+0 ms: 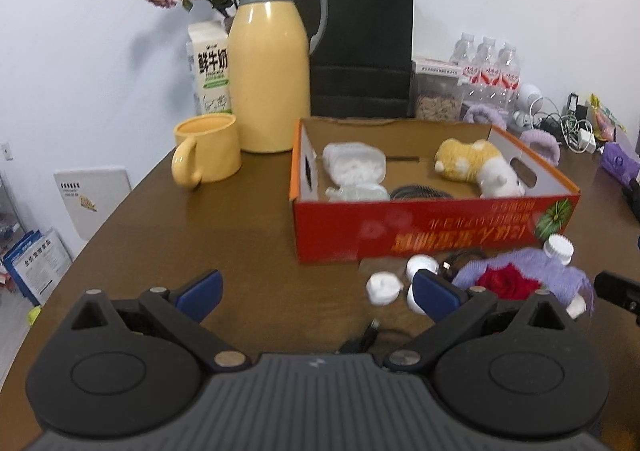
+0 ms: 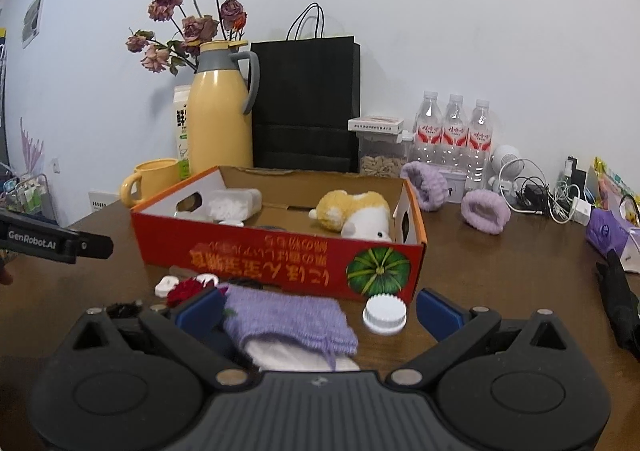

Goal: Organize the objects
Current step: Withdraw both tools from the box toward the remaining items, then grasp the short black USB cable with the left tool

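A red cardboard box [image 1: 432,227] [image 2: 280,255] sits on the brown table and holds a plush toy [image 1: 480,171] [image 2: 356,213], a clear pack of white cotton [image 1: 354,167] [image 2: 234,205] and a black cable. My left gripper [image 1: 316,291] is open and empty over bare table left of the box front. My right gripper [image 2: 316,311] is open, with a bottle in a purple knitted sleeve [image 2: 288,321] [image 1: 528,271] lying between its fingers, its white cap [image 2: 385,314] near the right finger. A red fabric rose [image 2: 188,289] and small white pieces [image 1: 384,287] lie beside it.
A yellow mug [image 1: 208,155], yellow thermos jug [image 1: 272,63], milk carton [image 1: 210,69], dried flowers, black paper bag [image 1: 360,47] and water bottles [image 2: 454,131] stand behind the box. Purple knitted bands [image 2: 484,211], chargers and cables [image 2: 560,203] lie at the right.
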Demonstrator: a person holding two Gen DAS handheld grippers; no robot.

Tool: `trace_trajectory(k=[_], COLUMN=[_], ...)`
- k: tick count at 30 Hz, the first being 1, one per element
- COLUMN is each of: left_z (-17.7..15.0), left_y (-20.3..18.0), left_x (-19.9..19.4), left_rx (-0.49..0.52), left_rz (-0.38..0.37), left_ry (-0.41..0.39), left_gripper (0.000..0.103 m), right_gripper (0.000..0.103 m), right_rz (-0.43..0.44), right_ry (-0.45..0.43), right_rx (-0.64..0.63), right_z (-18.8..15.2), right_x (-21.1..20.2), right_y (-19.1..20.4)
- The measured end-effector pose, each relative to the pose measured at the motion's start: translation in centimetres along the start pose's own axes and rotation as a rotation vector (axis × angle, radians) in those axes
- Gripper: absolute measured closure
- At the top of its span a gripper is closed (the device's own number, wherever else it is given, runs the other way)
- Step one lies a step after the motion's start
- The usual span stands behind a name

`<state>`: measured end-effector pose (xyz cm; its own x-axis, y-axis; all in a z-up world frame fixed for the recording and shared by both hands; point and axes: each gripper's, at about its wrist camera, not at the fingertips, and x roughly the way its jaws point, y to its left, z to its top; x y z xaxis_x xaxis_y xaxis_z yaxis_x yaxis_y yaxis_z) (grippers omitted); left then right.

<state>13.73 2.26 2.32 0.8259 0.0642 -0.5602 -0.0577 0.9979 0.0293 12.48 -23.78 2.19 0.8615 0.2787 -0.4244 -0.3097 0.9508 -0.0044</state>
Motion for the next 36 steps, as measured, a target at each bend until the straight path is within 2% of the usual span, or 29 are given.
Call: trace_trajectory(k=[16, 23, 29, 31, 32, 33, 35, 36], left_z=[-4.5, -4.0, -3.3, -3.3, -3.4, -3.3, -3.2, -3.2], left_y=[-0.3, -1.7, -1.6, -1.4, -1.2, -1.0, -0.6, -0.8], left_x=[1.2, 3.0, 4.1, 4.9, 5.0, 5.1, 5.2, 5.1], left_rx=[0.056, 0.069, 0.088, 0.099, 0.088, 0.079, 0.054, 0.061], left_rz=[-0.050, -0.061, -0.030, -0.020, -0.033, -0.051, -0.098, -0.095], left_ry=[0.140, 0.152, 0.124, 0.144, 0.135, 0.131, 0.121, 0.109], left_gripper=[0.000, 0.000, 0.002, 0.014, 0.016, 0.024, 0.045, 0.066], right_gripper=[0.000, 0.000, 0.000, 0.000, 0.000, 0.000, 0.000, 0.000], right_rz=[0.002, -0.001, -0.014, -0.018, -0.018, -0.018, -0.017, -0.017], right_ry=[0.060, 0.077, 0.087, 0.090, 0.091, 0.092, 0.094, 0.096], right_rx=[0.027, 0.035, 0.044, 0.048, 0.049, 0.050, 0.049, 0.049], right_z=[-2.4, -2.7, -2.9, -3.0, -3.0, -3.0, -3.1, -3.1], right_x=[-0.4, 0.1, 0.5, 0.6, 0.7, 0.8, 0.9, 1.0], right_y=[-0.4, -0.6, -1.1, -1.2, -1.2, -1.3, -1.2, -1.2])
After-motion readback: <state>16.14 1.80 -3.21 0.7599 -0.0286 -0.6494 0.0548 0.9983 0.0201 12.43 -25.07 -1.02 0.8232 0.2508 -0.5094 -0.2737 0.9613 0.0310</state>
